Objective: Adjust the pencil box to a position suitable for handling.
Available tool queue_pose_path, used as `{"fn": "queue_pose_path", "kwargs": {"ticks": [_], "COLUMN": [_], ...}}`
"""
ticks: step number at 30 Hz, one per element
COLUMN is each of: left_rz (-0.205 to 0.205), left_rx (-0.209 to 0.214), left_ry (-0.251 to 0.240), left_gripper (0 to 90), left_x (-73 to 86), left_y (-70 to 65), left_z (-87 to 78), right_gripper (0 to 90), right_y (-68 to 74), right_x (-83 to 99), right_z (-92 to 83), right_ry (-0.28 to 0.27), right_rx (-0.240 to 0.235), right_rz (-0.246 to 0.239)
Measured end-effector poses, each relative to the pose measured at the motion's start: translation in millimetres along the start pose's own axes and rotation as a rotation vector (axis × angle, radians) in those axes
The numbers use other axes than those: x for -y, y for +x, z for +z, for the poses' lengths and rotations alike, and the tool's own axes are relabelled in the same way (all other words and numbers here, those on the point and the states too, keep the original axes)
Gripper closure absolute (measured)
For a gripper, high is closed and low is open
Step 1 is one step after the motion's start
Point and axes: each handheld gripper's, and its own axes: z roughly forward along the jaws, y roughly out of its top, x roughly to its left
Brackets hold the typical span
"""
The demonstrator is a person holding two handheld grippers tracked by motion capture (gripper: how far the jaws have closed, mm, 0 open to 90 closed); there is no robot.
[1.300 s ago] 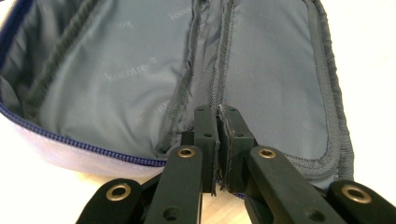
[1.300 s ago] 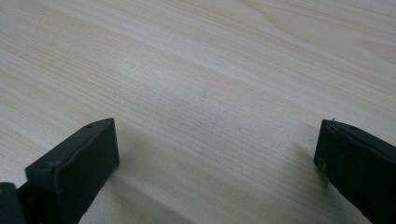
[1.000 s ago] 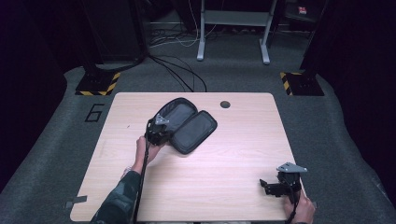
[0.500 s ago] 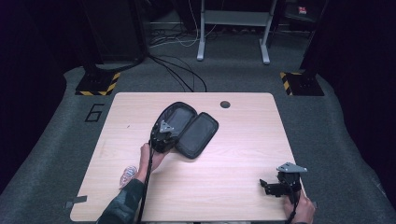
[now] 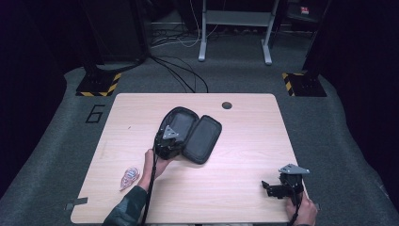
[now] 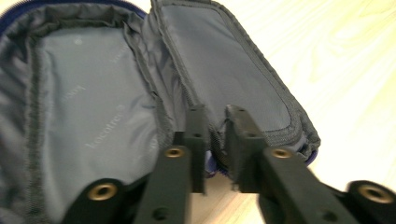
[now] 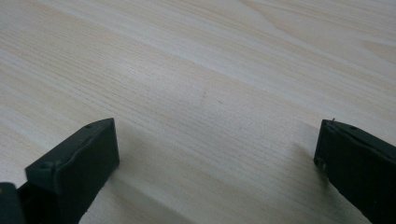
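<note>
Two halves of the black zip case (image 5: 188, 134) already lie spread flat near the middle of the table (image 5: 244, 155), so the opening of the case looks finished, or almost finished. Its grey lining faces up, and I see nothing inside either half.

The left claw (image 6: 215, 140) is at the near edge of the case, just where the two halves meet. Its jaws have just been opening and now stand a small way apart. The fold of the lining and the blue zip edge sit between them, but I cannot see the pads pressing on the fabric, so I judge that the claw is letting go of the case and no longer holds it. In the high view the left claw (image 5: 168, 140) hangs over the left half of the case.

The right claw (image 7: 215, 154) rests wide open and empty above bare wood, at the near right corner of the table (image 5: 282, 186), well apart from the case.

One small flat object in a pink and white wrapper (image 5: 129, 177) lies on the table near the person's left forearm. Probably it is the thing to go into the case, so the filling and the closing are not yet done.
</note>
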Motion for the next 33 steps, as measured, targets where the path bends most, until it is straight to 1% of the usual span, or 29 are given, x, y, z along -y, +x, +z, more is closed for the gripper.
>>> {"fn": "queue_pose_path", "kwargs": {"ticks": [1, 2, 4, 5, 6, 7, 8, 9, 10, 11, 12, 13, 14, 15, 16, 17, 19, 21, 22, 23, 26, 28, 29, 30, 32, 33], "left_rz": [-0.001, 0.005, 0.001, 0.01, 0.015, 0.019, 0.019, 0.03, 0.031, 0.05, 0.05, 0.06, 0.052, 0.057, 0.058, 0.055, 0.067, 0.068, 0.061, 0.066, 0.061, 0.068, 0.068, 0.066, 0.059, 0.047], "left_rx": [-0.001, 0.007, 0.015, 0.03, 0.038, 0.034, 0.053, 0.049, 0.056, 0.062, 0.062, 0.069, 0.087, 0.074, 0.085, 0.089, 0.096, 0.108, 0.122, 0.119, 0.133, 0.142, 0.142, 0.134, 0.142, 0.139], "left_ry": [0.009, 0.01, 0.023, 0.035, 0.048, 0.06, 0.059, 0.063, 0.07, 0.084, 0.097, 0.098, 0.106, 0.11, 0.106, 0.116, 0.109, 0.108, 0.113, 0.117, 0.118, 0.118, 0.118, 0.112, 0.11, 0.104], "left_gripper": [65.6, 61.3, 55.1, 51.4, 50.4, 48.4, 46.3, 46.0, 45.3, 45.1, 45.4, 45.4, 45.8, 46.7, 47.9, 49.6, 52.9, 55.7, 56.8, 57.7, 58.1, 57.9, 57.8, 57.7, 57.5, 57.4], "left_x": [0.1, 0.9, 3.0, 4.2, 4.7, 5.4, 6.6, 7.2, 7.9, 7.7, 8.0, 8.4, 9.1, 9.7, 10.9, 11.7, 13.1, 13.2, 12.7, 12.1, 11.1, 10.7, 10.7, 10.7, 11.0, 11.4], "left_y": [1.6, 3.6, 7.2, 9.8, 11.4, 12.4, 13.1, 13.0, 11.9, 12.1, 11.4, 12.7, 13.0, 13.0, 13.1, 11.8, 9.1, 5.8, 4.5, 3.1, -3.3, -7.8, -7.8, -11.9, -13.5, -16.4], "left_z": [-2.4, -4.5, -6.8, -8.2, -9.0, -9.0, -7.9, -6.9, -5.8, -5.3, -3.8, -1.8, -0.2, 1.5, 3.8, 5.1, 7.8, 9.5, 9.9, 10.5, 12.6, 13.6, 13.6, 15.3, 15.9, 17.1], "right_gripper": [0.0, 0.0, 0.0, 0.0, 0.0, 0.0, 0.0, 0.0, 0.0, 0.0, 0.0, 0.0, 0.0, 0.0, 0.0, 0.0, 0.0, 0.0, 0.0, 0.0, 0.0, 0.0, 0.0, 0.0, 0.0, 0.0], "right_y": [0.0, -0.1, -0.2, -0.1, -0.1, 0.0, 0.0, 0.0, -0.2, -0.1, 0.0, 0.0, -0.1, -0.1, 0.0, 0.0, -0.1, -0.1, -0.1, 0.0, -0.1, -0.1, -0.1, -0.1, 0.0, -0.1], "right_x": [0.0, 0.0, 0.0, 0.0, 0.0, 0.0, 0.0, 0.0, 0.0, 0.0, 0.0, 0.0, 0.0, 0.0, 0.0, 0.0, 0.0, 0.0, 0.0, 0.0, 0.0, 0.0, 0.0, 0.0, 0.0, 0.0], "right_z": [0.0, 0.0, 0.1, 0.0, 0.0, 0.0, 0.0, 0.0, 0.0, 0.0, 0.0, 0.0, 0.0, 0.0, 0.0, 0.0, 0.0, 0.0, 0.0, 0.0, 0.0, 0.0, 0.0, 0.0, 0.0, 0.0], "right_ry": [0.0, 0.0, -0.001, 0.0, 0.0, 0.0, 0.0, 0.0, -0.001, 0.0, 0.0, 0.0, 0.0, 0.0, 0.0, 0.0, 0.0, 0.0, 0.0, 0.0, 0.0, 0.0, 0.0, 0.0, 0.0, 0.0], "right_rx": [0.0, 0.0, 0.0, 0.0, 0.0, 0.0, 0.0, 0.0, 0.0, 0.0, 0.0, 0.0, 0.0, 0.0, 0.0, 0.0, 0.0, 0.0, 0.0, 0.0, 0.0, 0.0, 0.0, 0.0, 0.0, 0.0], "right_rz": [0.0, -0.001, -0.003, -0.001, -0.001, 0.0, 0.0, 0.0, -0.003, -0.001, 0.0, 0.0, -0.001, -0.001, 0.0, 0.0, 0.0, 0.0, 0.0, 0.0, 0.0, 0.0, 0.0, 0.0, 0.0, 0.0]}}
